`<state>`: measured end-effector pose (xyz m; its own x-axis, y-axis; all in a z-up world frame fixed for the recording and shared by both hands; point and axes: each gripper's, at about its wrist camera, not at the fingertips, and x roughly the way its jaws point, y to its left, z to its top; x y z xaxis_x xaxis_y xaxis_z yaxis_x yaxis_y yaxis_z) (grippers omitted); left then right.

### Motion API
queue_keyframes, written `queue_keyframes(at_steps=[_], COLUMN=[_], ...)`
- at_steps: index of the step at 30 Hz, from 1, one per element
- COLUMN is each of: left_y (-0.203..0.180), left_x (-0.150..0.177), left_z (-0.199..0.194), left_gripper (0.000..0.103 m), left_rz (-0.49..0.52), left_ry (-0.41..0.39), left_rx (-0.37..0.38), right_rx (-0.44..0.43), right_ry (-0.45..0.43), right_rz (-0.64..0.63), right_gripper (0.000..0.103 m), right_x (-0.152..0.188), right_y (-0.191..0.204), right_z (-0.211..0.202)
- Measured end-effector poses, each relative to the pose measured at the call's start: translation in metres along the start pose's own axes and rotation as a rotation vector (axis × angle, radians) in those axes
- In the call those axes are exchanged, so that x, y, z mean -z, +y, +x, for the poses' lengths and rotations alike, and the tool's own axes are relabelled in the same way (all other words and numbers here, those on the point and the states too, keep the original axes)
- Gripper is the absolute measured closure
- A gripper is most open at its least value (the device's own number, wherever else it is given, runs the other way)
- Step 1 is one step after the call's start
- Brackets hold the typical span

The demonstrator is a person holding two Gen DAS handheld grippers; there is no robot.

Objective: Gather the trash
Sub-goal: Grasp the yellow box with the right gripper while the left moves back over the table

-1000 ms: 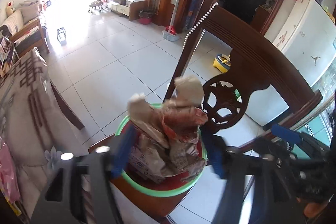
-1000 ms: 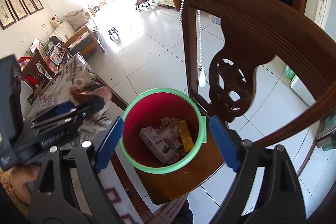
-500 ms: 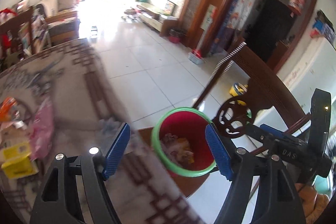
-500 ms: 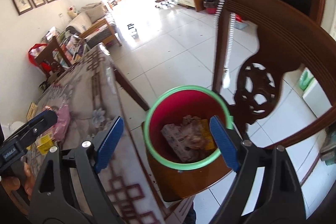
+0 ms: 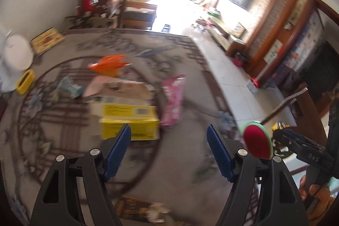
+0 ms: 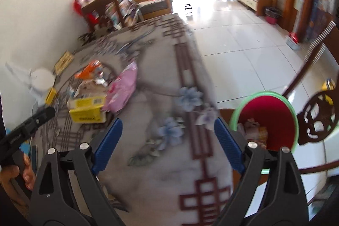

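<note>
Left wrist view, blurred by motion: a table (image 5: 190, 162) covered in a grey patterned cloth, filling most of the picture. Past its far edge, a white tiled floor (image 5: 228, 69) running toward a bright doorway. At the right edge of the table, a red bin with a green rim (image 5: 257, 142) standing on a wooden chair (image 6: 313, 120). Inside the bin, in the right wrist view, crumpled wrappers (image 6: 253, 130) already dropped in, so part of the collecting looks done.

Still lying on the table, near its middle, a cluster of trash: a yellow box (image 5: 129, 122), largest of the pile; a pink packet (image 5: 173, 99) just beside it on the right; a flattened pale carton (image 5: 118, 91) behind it; an orange wrapper (image 5: 109, 66) farther back; a small yellow piece (image 5: 25, 82) well apart at the left. All of these apparently left to pick up.

Left gripper (image 5: 168, 151) spread, nothing between its blue pads, pointed toward the yellow box. Right gripper (image 6: 168, 144) also spread and carrying nothing, its jaws just widened, hovering over bare cloth between the pile and the bin.
</note>
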<state>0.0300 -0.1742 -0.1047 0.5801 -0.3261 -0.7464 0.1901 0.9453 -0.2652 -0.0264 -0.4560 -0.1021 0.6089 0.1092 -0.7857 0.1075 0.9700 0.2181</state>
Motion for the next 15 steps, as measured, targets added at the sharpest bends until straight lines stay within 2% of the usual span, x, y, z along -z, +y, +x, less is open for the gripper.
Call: queue_keyframes(at_steps=[8,12,15], left_y=[0.116,0.153,0.175], left_x=[0.003,0.007,0.009], left_z=[-0.012,-0.018,-0.021], left_gripper=[0.033,0.033,0.033], left_rz=[-0.164,-0.205,-0.226], left_ry=[-0.009,-0.013,-0.017], left_rx=[-0.111,-0.127,-0.135], right_rx=[0.026,0.023,0.065], right_ry=[0.101,0.161,0.171], right_rz=[-0.354,-0.536,-0.649], right_gripper=[0.013,0.013,0.013], right_x=[-0.009,-0.001,0.008], right_y=[0.124,0.187,0.221], right_z=[0.071,0.115,0.139])
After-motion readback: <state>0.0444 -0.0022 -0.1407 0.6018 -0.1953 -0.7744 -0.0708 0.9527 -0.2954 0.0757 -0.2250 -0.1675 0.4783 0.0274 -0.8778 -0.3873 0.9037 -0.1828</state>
